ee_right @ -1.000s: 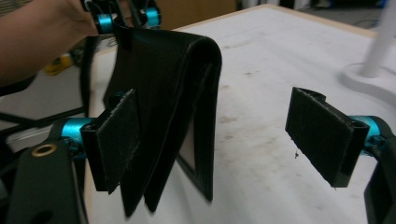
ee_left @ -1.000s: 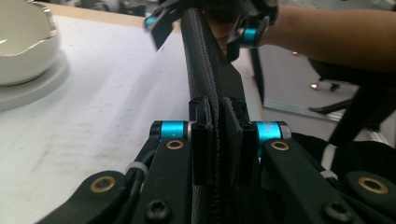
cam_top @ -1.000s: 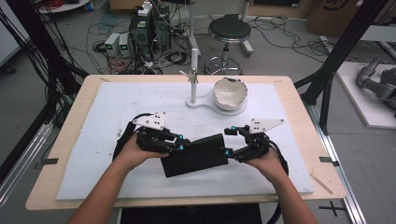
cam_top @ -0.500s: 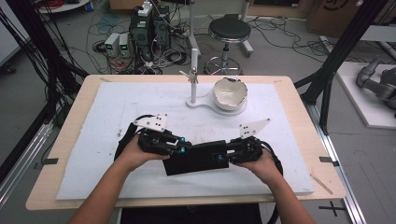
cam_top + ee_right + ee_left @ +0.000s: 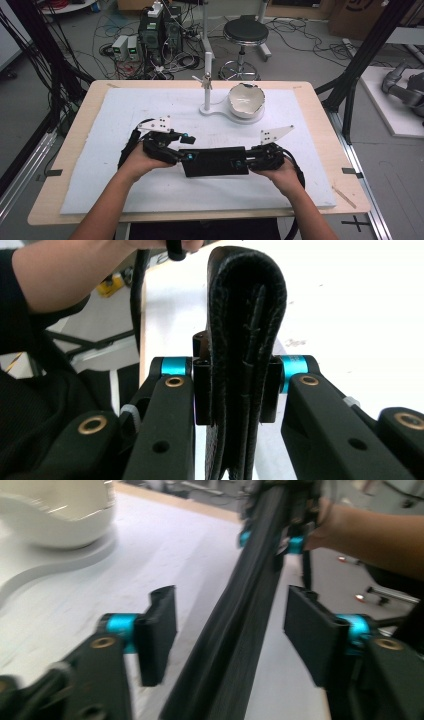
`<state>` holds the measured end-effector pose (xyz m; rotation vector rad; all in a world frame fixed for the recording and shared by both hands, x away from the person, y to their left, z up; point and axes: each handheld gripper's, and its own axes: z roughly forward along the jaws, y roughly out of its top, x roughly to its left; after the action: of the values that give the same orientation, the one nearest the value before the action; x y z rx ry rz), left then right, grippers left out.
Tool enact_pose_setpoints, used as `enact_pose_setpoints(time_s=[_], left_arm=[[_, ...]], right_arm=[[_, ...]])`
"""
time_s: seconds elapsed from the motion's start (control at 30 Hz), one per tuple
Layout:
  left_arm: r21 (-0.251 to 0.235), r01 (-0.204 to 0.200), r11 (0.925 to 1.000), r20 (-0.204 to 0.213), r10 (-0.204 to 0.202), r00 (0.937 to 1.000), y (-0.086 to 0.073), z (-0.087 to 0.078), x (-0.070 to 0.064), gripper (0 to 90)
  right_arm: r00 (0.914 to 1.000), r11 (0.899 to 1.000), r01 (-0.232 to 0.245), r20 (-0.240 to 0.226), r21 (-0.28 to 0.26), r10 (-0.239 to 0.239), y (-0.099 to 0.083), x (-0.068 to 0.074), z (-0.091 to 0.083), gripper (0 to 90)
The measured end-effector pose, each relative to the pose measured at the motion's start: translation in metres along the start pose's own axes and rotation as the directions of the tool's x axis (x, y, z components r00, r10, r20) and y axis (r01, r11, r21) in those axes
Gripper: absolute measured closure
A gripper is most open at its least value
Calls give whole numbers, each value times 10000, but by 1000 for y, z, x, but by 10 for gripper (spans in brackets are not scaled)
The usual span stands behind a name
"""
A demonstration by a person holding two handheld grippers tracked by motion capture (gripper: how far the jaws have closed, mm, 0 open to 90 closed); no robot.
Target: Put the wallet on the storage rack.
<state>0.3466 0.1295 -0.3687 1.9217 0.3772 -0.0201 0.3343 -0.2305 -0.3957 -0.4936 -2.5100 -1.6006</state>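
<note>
Black folded leather-like pouch lies near the front middle of the white mat, spanning between both tools. Right gripper is clamped on its right end, pads pressed against both faces. Left gripper stands wide apart, the pouch's left end running between its pads untouched. White bowl sits well behind.

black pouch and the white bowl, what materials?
Black pouch: looks like matte grained leather or a synthetic look-alike, with folded layers and visible stitching. White bowl: probably glazed ceramic, glossy and smooth, though hard plastic is possible.
</note>
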Motion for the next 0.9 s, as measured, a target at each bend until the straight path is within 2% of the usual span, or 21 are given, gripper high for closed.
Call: enact_pose_setpoints(time_s=[0.07, 0.1, 0.13, 0.27, 0.33, 0.37, 0.4, 0.43, 0.5, 0.53, 0.63, 0.7, 0.73, 0.77, 0.83, 0.87, 0.9], left_arm=[[-49, 134, 9999, -127, -135, 9998, -3, -9, 5, 319], [-154, 214, 9997, -206, -217, 9996, -5, -14, 8, 292], [-217, 231, 9995, -377, -239, 9990, -7, -19, 11, 292], [-222, 604, 9979, -1384, -629, 9884, -19, -47, 27, 274], [-229, 758, 9969, -2109, -789, 9743, -27, -60, 33, 245], [-204, 752, 9970, -2502, -779, 9650, -31, -67, 36, 241], [-170, 744, 9971, -2955, -761, 9523, -36, -73, 39, 222], [-139, 778, 9969, -3274, -780, 9416, -39, -77, 41, 222], [9, 1020, 9948, -4037, -930, 9101, -46, -88, 47, 196], [-33, 1112, 9938, -4249, -1021, 8995, -49, -92, 48, 192], [-13, 1326, 9912, -4576, -1185, 8812, -57, -99, 53, 191], [127, 1403, 9900, -4679, -1181, 8759, -61, -99, 55, 191], [199, 1434, 9895, -4717, -1171, 8739, -62, -99, 56, 191], [307, 1506, 9881, -4810, -1175, 8688, -64, -99, 56, 191], [509, 1574, 9862, -4900, -1126, 8644, -65, -97, 58, 191], [536, 1559, 9863, -4876, -1104, 8661, -65, -96, 58, 191], [503, 1552, 9866, -4802, -1124, 8699, -66, -95, 58, 191]], right_arm=[[9997, 10000, -6, 264, -92, 9, 0, -1, -5, 760], [9985, 9998, -41, 550, -173, 50, -1, -2, -10, 759], [9985, 9998, -41, 550, -173, 50, -1, -2, -10, 759], [9934, 9997, 18, 1144, -260, 12, -1, -3, -24, 759], [9898, 9991, 76, 1425, -410, -17, 0, -3, -32, 759], [9877, 9989, 82, 1565, -465, -8, 0, -3, -36, 759], [9823, 9979, 94, 1873, -634, 26, 1, -3, -44, 758], [9823, 9979, 94, 1873, -634, 26, 1, -3, -44, 758], [9765, 9968, 150, 2155, -781, 22, 3, -3, -53, 758], [9738, 9962, 165, 2274, -858, 35, 3, -4, -57, 758], [9635, 9944, 230, 2677, -1033, 56, 8, -4, -72, 758], [9539, 9919, 322, 3000, -1230, 63, 13, -3, -82, 759], [9423, 9900, 448, 3348, -1337, 26, 18, -3, -91, 759], [9423, 9900, 448, 3348, -1337, 26, 18, -3, -91, 759], [9223, 9900, 518, 3863, -1315, 31, 29, -2, -101, 758], [9145, 9903, 556, 4047, -1270, 5, 34, -2, -106, 758], [8981, 9909, 561, 4399, -1223, 34, 45, -3, -114, 758]])
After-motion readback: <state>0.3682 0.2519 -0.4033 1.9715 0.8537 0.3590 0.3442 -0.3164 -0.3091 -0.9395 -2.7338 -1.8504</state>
